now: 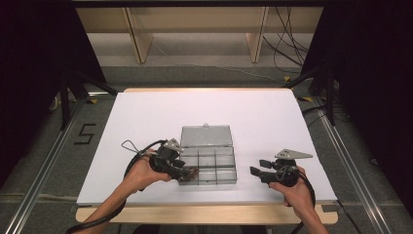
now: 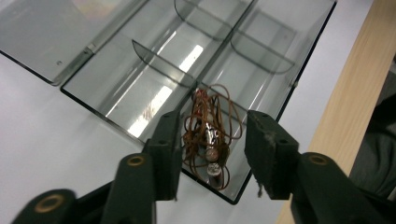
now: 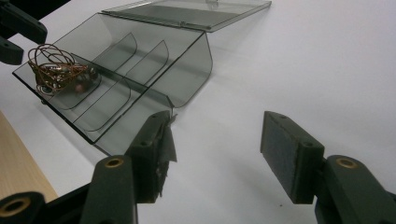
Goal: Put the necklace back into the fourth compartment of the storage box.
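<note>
- One clear compartment box (image 1: 208, 168) lies on the white table (image 1: 146, 117), lid (image 1: 205, 135) folded flat away from the person; its near wall sits close to the table's front edge.
- One bundle of brown wire (image 2: 210, 133) with small metal parts lies in the box's near-left corner compartment, also visible from the right gripper view (image 3: 57, 71).
- Left gripper (image 1: 191, 172) hangs at that corner, jaws apart on either side of the bundle and not pressing on it; nothing is gripped.
- Right gripper (image 1: 257, 168) sits right of the box, close to it but apart, jaws open over bare table, empty.
- Open room: wide bare surface behind the lid and to both sides; narrow strip between box and front edge.
- Dividers seen from the left gripper view: three curved cross walls and one long centre wall; the remaining compartments in view hold nothing.
- Count: two grippers, one box, one lid, one bundle.
</note>
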The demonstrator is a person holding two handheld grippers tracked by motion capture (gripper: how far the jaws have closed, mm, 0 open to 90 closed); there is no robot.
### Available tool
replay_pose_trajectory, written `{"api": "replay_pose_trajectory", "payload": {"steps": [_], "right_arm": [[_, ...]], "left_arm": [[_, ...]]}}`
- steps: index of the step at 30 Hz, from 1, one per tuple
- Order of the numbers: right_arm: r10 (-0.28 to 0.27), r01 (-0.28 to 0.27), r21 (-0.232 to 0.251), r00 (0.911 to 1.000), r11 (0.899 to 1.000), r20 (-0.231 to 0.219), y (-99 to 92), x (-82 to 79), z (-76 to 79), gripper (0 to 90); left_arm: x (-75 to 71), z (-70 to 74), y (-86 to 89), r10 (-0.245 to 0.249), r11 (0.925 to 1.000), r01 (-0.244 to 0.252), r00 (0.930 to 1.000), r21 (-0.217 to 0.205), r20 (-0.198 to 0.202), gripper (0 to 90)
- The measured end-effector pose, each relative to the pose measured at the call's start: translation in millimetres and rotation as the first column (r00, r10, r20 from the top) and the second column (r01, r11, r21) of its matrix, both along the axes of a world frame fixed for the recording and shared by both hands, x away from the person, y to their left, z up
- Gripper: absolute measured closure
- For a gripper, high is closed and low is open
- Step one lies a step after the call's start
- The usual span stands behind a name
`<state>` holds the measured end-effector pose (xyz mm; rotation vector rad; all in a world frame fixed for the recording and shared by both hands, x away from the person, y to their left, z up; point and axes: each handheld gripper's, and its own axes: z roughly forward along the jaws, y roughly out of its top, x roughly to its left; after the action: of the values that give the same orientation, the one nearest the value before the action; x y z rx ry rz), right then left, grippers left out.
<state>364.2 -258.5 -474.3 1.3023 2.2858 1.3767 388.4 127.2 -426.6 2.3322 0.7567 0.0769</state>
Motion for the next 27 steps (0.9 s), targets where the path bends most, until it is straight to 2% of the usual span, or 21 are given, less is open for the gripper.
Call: {"api": "replay_pose_trajectory", "payload": {"steps": [3, 4, 7, 8, 10, 11, 12, 13, 15, 16, 17, 19, 20, 22, 23, 27], "right_arm": [[-0.014, 0.014, 0.002, 0.9998, 1.0, 0.017, -0.3, 0.8, -1.2, 43.0], [-0.02, 0.02, 0.008, 0.9998, 1.0, -0.007, 0.1, -1.0, 0.4, 42.6], [-0.01, 0.01, -0.008, 0.9998, 1.0, 0.017, -1.5, 0.6, 0.1, 42.2], [-0.011, 0.011, -0.01, 0.9997, 1.0, 0.023, -1.3, 1.4, -0.6, 42.1], [-0.02, 0.02, 0.009, 0.9997, 1.0, -0.012, 0.3, -0.5, 0.0, 42.0], [-0.023, 0.024, 0.013, 0.9991, 1.0, -0.036, 1.0, -1.3, 0.3, 41.9], [-0.012, 0.012, -0.004, 0.9999, 1.0, -0.007, -0.4, 0.5, -0.3, 41.8], [-0.01, 0.01, -0.009, 0.9999, 1.0, 0.003, -0.4, 0.9, -0.9, 41.7], [-0.011, 0.011, 0.004, 0.9999, 1.0, 0.0, 0.8, 0.7, -1.2, 41.1], [-0.011, 0.011, 0.001, 0.9999, 1.0, 0.001, 0.7, 0.6, -1.1, 40.9], [-0.012, 0.012, -0.003, 0.9999, 1.0, 0.011, 0.4, 1.0, -1.2, 40.7], [-0.015, 0.015, -0.012, 0.9998, 1.0, 0.012, -0.2, 1.1, -0.9, 40.0], [-0.022, 0.022, -0.009, 0.9997, 1.0, 0.005, 0.1, 1.0, -0.5, 39.6], [-0.015, 0.015, 0.007, 0.9999, 1.0, -0.004, 0.6, 1.9, -1.6, 39.2], [-0.023, 0.023, -0.003, 0.9997, 1.0, -0.007, 0.0, 1.8, -0.7, 38.9], [-0.046, 0.047, 0.028, 0.9988, 0.999, -0.015, 0.6, 2.4, -1.2, 38.1]], "left_arm": [[-2.9, 0.2, 6.9, 0.04, 0.997, -0.04, 0.9992, -0.066, 0.005, 52.8], [-4.7, -0.6, 10.8, 0.067, 0.9937, -0.066, 0.9978, -0.091, 0.003, 51.3], [-7.3, -2.2, 15.7, 0.089, 0.9896, -0.088, 0.996, -0.114, 0.009, 49.8], [-8.9, -3.4, 17.6, 0.105, 0.9853, -0.103, 0.9944, -0.137, 0.008, 49.8], [-11.7, -5.7, 21.8, 0.13, 0.9784, -0.128, 0.9915, -0.163, 0.003, 49.5], [-12.6, -6.3, 23.8, 0.133, 0.9796, -0.131, 0.9911, -0.152, 0.004, 49.1], [-13.9, -7.1, 25.6, 0.154, 0.9746, -0.151, 0.9881, -0.165, 0.0, 48.5], [-14.5, -7.5, 28.1, 0.164, 0.9717, -0.162, 0.9864, -0.172, -0.002, 48.2], [-16.1, -8.8, 32.2, 0.18, 0.9686, -0.178, 0.9836, -0.173, -0.005, 46.3], [-16.3, -9.5, 34.8, 0.19, 0.9651, -0.189, 0.9818, -0.182, -0.012, 45.3], [-17.3, -10.3, 36.5, 0.213, 0.9585, -0.213, 0.9768, -0.19, -0.017, 44.6], [-17.9, -11.8, 40.3, 0.225, 0.9535, -0.228, 0.9737, -0.198, -0.035, 43.9], [-18.8, -13.2, 40.7, 0.241, 0.9473, -0.243, 0.9698, -0.208, -0.036, 43.4], [-19.2, -15.8, 43.2, 0.239, 0.9499, -0.243, 0.9699, -0.196, -0.044, 42.4], [-19.9, -17.9, 42.3, 0.253, 0.9428, -0.259, 0.966, -0.21, -0.054, 41.1], [-21.0, -22.5, 44.3, 0.283, 0.9351, -0.291, 0.9568, -0.203, -0.068, 38.1]]}}
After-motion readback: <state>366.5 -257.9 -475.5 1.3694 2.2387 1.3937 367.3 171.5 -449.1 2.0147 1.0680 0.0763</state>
